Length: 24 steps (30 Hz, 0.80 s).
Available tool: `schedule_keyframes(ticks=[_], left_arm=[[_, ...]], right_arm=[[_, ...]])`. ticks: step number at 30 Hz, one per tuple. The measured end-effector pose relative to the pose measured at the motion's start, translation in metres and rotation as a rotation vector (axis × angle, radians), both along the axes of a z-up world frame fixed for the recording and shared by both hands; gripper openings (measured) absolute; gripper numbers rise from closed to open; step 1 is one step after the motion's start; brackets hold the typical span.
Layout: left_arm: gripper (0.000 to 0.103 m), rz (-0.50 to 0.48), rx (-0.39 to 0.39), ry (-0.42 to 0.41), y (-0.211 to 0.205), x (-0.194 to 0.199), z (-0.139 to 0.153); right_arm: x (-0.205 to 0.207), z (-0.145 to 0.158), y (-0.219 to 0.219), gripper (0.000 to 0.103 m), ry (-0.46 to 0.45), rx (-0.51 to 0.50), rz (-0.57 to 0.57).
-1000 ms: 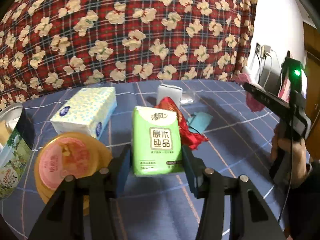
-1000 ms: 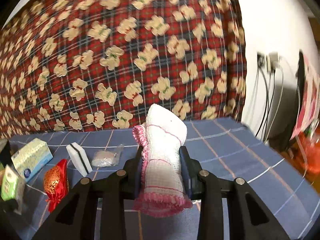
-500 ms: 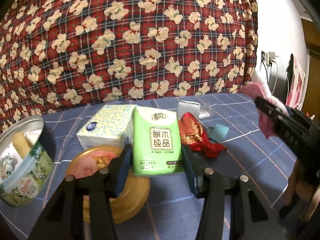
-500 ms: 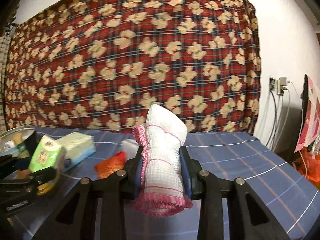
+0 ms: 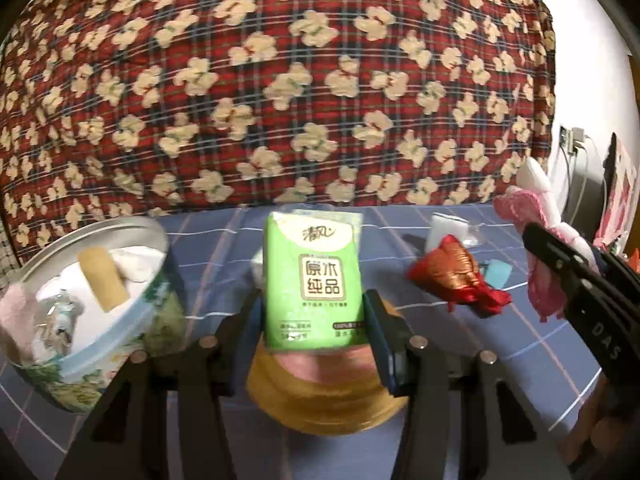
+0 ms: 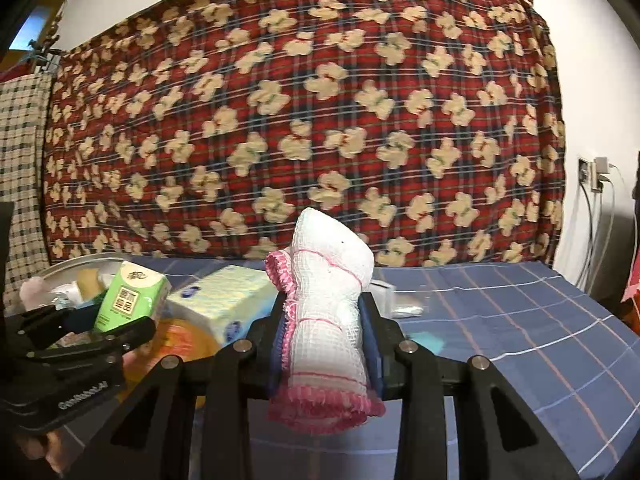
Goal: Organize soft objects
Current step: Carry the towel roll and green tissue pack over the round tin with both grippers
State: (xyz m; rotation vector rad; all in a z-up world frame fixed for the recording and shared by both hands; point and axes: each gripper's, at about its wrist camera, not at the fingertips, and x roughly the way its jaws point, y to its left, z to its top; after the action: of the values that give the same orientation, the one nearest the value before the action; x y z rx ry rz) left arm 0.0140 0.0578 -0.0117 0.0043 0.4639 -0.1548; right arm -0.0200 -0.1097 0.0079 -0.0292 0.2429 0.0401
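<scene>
A: Nearest in the left wrist view: left gripper [image 5: 314, 320], fingers pressed onto the flanks of the green tissue pack [image 5: 313, 276], held upright and clear of the bed.

B: And below that?

A: Yellow lid [image 5: 320, 392] straight beneath, on the blue bedsheet [image 5: 460, 380]. At ten o'clock from the pack, the open round tin [image 5: 92, 320], already loaded with pale soft items.

B: Right side?

A: Right gripper [image 6: 326, 340] clamped on a rolled white cloth with pink trim [image 6: 328, 320], also lifted off the sheet. Further off at ten o'clock in that view, the yellow tissue box [image 6: 224, 296].

B: Still loose on the bed?

A: Red pouch [image 5: 456, 276] at two o'clock from the pack, a white sponge [image 5: 446, 228] just behind it.

B: Step in hand?

A: Judged as mid-carry, both loads heading for the tin. Next: swing the pack over the rim, lower, part the fingers; then the cloth. Little spare room in there, apparently.
</scene>
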Motion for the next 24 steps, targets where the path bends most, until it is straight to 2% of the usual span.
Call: schedule_keyframes(ticks=[14,24], left_arm=[[0.049,0.096,-0.056,-0.001,0.067,0.001,-0.001],[0.049,0.199,-0.057,-0.011,0.117,-0.001,0.004]], right_arm=[[0.002,0.006,0.082,0.036,-0.004,-0.034,0.163],[0.013,0.007,0.141,0.036,-0.002,-0.013,0.267]])
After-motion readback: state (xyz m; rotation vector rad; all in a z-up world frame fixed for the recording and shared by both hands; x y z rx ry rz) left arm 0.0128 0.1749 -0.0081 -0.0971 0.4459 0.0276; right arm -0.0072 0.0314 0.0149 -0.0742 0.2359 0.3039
